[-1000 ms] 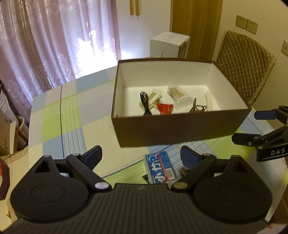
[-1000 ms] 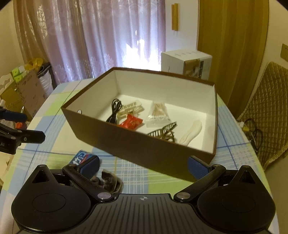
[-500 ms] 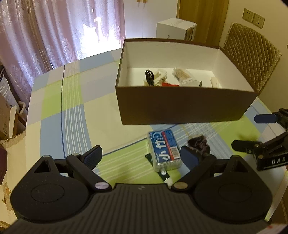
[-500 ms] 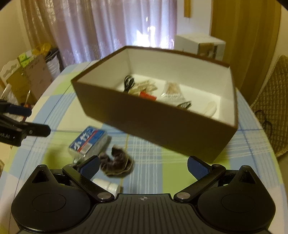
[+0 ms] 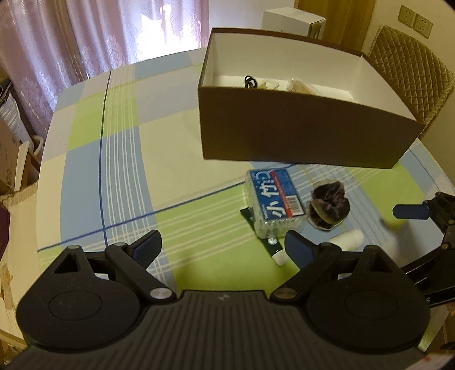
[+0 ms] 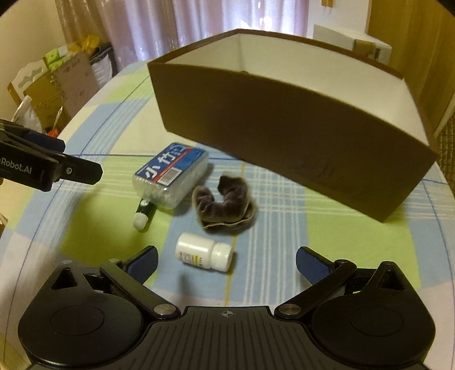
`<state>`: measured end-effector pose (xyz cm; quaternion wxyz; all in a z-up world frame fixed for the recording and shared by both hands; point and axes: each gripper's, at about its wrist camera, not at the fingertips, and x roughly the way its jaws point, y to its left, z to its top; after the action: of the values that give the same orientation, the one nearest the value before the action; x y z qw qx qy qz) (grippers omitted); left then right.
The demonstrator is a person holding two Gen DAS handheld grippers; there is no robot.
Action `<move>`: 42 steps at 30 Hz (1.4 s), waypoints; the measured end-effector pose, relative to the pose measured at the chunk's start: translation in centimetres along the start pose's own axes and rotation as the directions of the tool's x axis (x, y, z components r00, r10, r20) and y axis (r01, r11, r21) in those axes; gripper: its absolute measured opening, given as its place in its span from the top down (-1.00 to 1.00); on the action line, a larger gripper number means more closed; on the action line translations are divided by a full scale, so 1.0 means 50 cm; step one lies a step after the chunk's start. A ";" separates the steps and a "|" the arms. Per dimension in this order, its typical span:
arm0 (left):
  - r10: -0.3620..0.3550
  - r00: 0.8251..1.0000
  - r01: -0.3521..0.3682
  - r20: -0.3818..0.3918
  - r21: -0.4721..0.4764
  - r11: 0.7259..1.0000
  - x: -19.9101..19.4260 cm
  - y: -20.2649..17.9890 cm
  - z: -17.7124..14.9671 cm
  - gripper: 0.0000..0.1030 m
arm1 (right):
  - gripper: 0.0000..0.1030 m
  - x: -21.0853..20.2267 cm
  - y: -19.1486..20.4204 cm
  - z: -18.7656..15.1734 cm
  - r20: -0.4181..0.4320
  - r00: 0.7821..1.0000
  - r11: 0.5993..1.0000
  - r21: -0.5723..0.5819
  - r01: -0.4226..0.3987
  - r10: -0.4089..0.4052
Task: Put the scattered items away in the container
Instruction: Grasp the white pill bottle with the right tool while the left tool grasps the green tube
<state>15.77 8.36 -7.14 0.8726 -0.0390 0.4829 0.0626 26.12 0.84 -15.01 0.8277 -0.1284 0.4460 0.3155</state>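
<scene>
A brown cardboard box [image 5: 298, 136] [image 6: 284, 122] with a white inside stands on the checked tablecloth and holds several small items. In front of it lie a blue-labelled clear pack [image 5: 273, 202] [image 6: 170, 173], a dark velvet scrunchie [image 5: 330, 206] [image 6: 224, 205], a white pill bottle [image 6: 203, 252] [image 5: 348, 240] on its side and a small green tube [image 6: 145, 212] [image 5: 273, 247]. My left gripper [image 5: 223, 246] hangs open above the cloth, left of the pack. My right gripper [image 6: 226, 259] is open, with the pill bottle just ahead between its fingers.
A quilted chair back [image 5: 409, 68] stands behind the box at the right, and a white carton [image 5: 293, 18] sits beyond it. Curtains [image 5: 85, 34] hang at the far side. Cardboard boxes and bags [image 6: 62, 82] crowd the floor left of the table.
Both grippers have pulled back and lowered away from the box, bringing the pack, scrunchie, bottle and tube into view. Both stay open.
</scene>
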 end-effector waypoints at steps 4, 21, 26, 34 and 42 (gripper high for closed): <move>0.003 1.000 -0.003 -0.013 -0.010 1.000 0.007 0.008 -0.007 -0.77 | -0.94 0.011 0.009 -0.001 0.006 1.000 1.000 0.006 0.001 -0.001; -0.031 0.998 0.032 -0.060 0.024 0.999 0.064 -0.035 -0.019 -0.75 | 0.12 0.014 -0.045 -0.025 -0.001 1.000 0.999 0.048 0.025 -0.025; -0.036 0.997 0.039 -0.063 0.046 0.998 0.082 -0.057 -0.014 -0.71 | 0.12 -0.002 -0.082 -0.042 -0.008 0.999 0.995 0.082 0.049 -0.048; -0.038 0.996 0.043 -0.079 0.060 0.997 0.125 -0.078 -0.011 -0.52 | 0.12 -0.018 -0.124 -0.059 -0.013 0.997 0.991 0.110 0.072 -0.071; -0.043 0.996 0.049 -0.075 0.080 0.996 0.152 -0.084 -0.016 -0.15 | 0.12 -0.022 -0.139 -0.069 -0.022 0.998 0.992 0.111 0.067 -0.065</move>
<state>19.73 4.66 -13.97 0.8565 -0.0165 0.5155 0.0209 27.86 -6.66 -16.57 0.8395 -0.0992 0.4659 0.2614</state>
